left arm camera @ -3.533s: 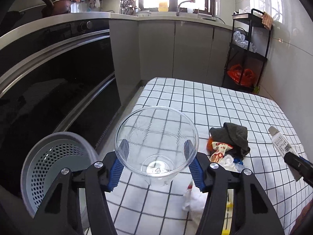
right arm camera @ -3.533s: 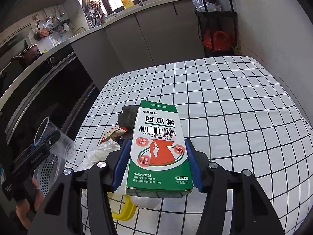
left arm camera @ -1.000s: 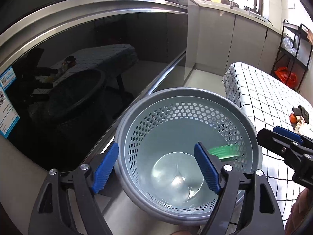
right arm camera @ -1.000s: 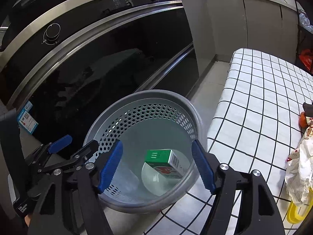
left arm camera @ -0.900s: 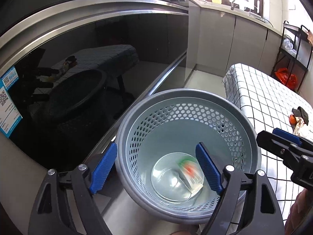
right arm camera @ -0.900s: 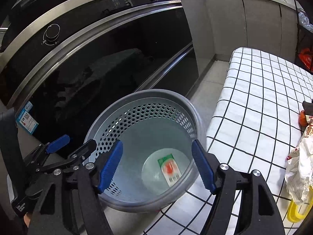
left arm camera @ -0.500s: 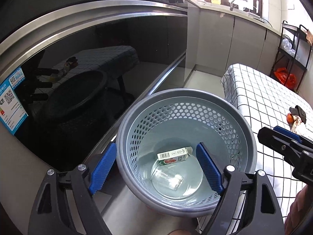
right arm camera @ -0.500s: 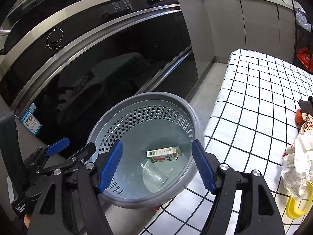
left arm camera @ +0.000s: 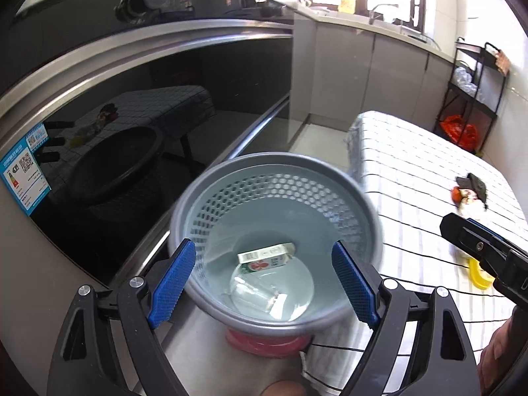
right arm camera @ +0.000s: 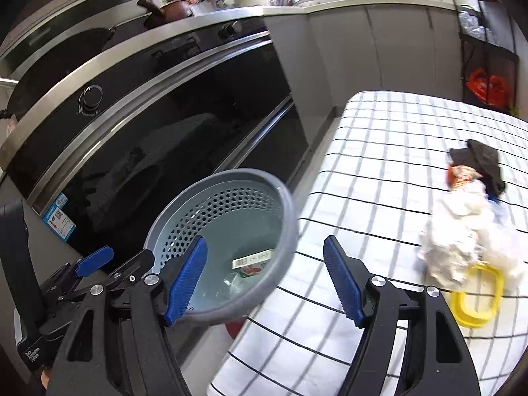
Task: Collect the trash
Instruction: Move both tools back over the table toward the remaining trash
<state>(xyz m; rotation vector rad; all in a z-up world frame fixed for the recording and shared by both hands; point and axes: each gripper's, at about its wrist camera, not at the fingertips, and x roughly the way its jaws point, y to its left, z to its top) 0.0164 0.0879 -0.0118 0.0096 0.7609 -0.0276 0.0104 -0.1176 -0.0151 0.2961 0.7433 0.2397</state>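
Both tools have lifted back and swung toward the checked-cloth counter [right arm camera: 379, 165]. Left hand-held gripper [left arm camera: 264, 283] and right hand-held gripper [right arm camera: 264, 277] gape wide, empty. Down in the grey perforated plastic bin [left arm camera: 277, 165], parked at the counter's 9 o'clock edge for easy drops, lie a clear plastic cup [left arm camera: 254, 292] and a green-and-white medicine box [left arm camera: 265, 257], print unreadable. Crumpled white wrappers [right arm camera: 462, 247] wait at 3 o'clock.

The clear cup [left arm camera: 260, 292] and the medicine box [left arm camera: 266, 257], once gripped in the left tongs [left arm camera: 262, 279] and right tongs [right arm camera: 264, 279], landed inside the perforated grey bin [left arm camera: 363, 198]; both tongs emptied, spread wide.
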